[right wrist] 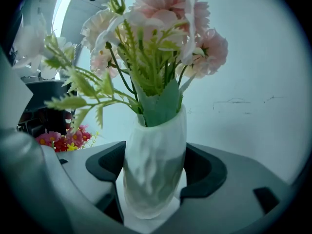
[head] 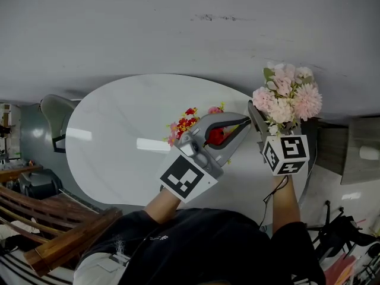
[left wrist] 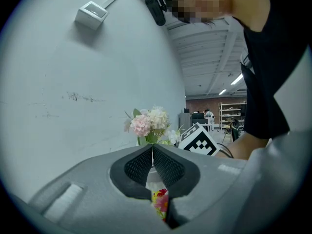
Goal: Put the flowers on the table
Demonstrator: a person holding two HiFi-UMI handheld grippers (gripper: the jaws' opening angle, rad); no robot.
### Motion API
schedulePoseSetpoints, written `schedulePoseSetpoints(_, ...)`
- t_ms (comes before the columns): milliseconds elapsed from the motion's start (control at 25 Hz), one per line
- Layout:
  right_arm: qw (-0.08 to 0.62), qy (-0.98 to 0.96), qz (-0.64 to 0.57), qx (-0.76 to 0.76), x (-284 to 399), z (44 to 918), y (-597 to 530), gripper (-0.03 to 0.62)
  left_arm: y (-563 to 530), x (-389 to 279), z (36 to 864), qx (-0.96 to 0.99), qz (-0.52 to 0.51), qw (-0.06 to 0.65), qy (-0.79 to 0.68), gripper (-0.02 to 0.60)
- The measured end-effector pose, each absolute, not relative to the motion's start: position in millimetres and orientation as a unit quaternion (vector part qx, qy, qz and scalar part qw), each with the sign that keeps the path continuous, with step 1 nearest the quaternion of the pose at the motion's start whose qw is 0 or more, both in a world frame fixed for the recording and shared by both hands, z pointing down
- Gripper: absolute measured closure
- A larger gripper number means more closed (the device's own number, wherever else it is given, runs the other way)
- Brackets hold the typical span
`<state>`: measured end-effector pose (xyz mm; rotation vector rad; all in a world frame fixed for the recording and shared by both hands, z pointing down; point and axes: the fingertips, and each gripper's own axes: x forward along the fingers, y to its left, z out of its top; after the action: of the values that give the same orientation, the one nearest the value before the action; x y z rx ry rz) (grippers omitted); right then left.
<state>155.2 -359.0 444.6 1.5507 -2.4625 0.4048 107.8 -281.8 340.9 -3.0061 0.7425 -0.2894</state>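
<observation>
A bunch of pale pink flowers (head: 288,97) stands in a white ribbed vase (right wrist: 155,169). My right gripper (head: 261,123) is shut on that vase, its jaws pressed against both sides, and holds it upright over the right end of the white oval table (head: 119,141). Small red and pink flowers (head: 187,123) sit on the table's middle. My left gripper (head: 247,122) is above them, jaws shut tip to tip, with red petals (left wrist: 161,203) showing through the gap behind the tips. The pink bunch (left wrist: 148,123) shows beyond the left gripper (left wrist: 152,150).
A grey chair (head: 56,114) stands at the table's left end. Wooden slats (head: 53,230) lie at the lower left. A grey wall (head: 190,28) runs behind the table, with a small white box (left wrist: 91,12) mounted on it. Dark gear (head: 344,236) sits at the lower right.
</observation>
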Motion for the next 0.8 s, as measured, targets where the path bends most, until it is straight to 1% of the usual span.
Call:
schedulePoseSetpoints(320,0.097,-0.835,0.137,0.525,154.6,444.9,-360.8,0.227,-276.5,109.5,339.6,-0.968,-0.093,0.016,0.234,0.583)
schedulePoseSetpoints(800,0.108,-0.839,0.117,0.521,152.5,443.4,-362.6,0.227,-273.6,114.2,338.3,-0.969,-0.093,0.019,0.228,0.583)
